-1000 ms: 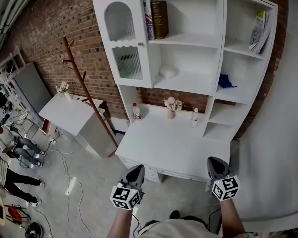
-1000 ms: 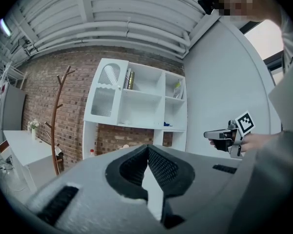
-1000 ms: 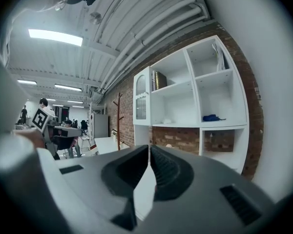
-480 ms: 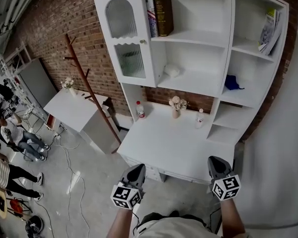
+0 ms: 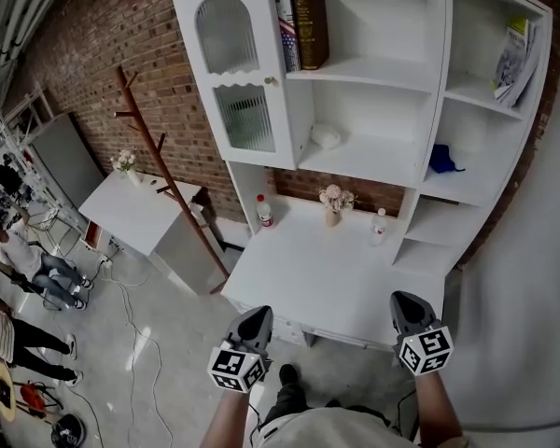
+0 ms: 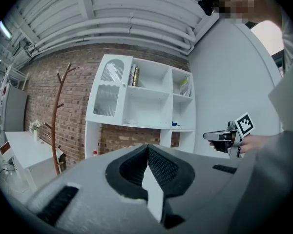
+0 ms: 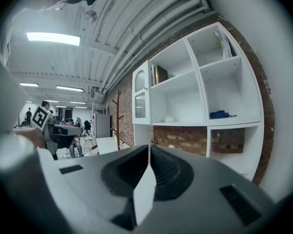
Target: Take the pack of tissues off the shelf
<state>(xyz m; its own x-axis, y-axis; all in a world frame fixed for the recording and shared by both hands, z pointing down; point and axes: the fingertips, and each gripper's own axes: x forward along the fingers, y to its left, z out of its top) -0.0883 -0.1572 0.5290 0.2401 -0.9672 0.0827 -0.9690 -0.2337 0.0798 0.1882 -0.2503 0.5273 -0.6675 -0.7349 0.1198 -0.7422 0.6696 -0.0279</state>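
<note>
Both left gripper [image 5: 256, 315] and right gripper [image 5: 406, 303] have fingers together, far from the pack of tissues [image 5: 326, 136]; book spines [image 5: 308, 28] illegible.

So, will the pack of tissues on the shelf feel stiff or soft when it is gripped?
The pack of tissues looks rounded and puffy, so it will probably give under pressure. It seems small, so likely light. It lies low on the shelf, so it should slide rather than roll.

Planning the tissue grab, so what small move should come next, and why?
Probably raise the right gripper toward the pack of tissues and open its jaws on the way. The pack lies on the middle shelf, high above and beyond the gripper, whose jaws are shut and empty.
</note>
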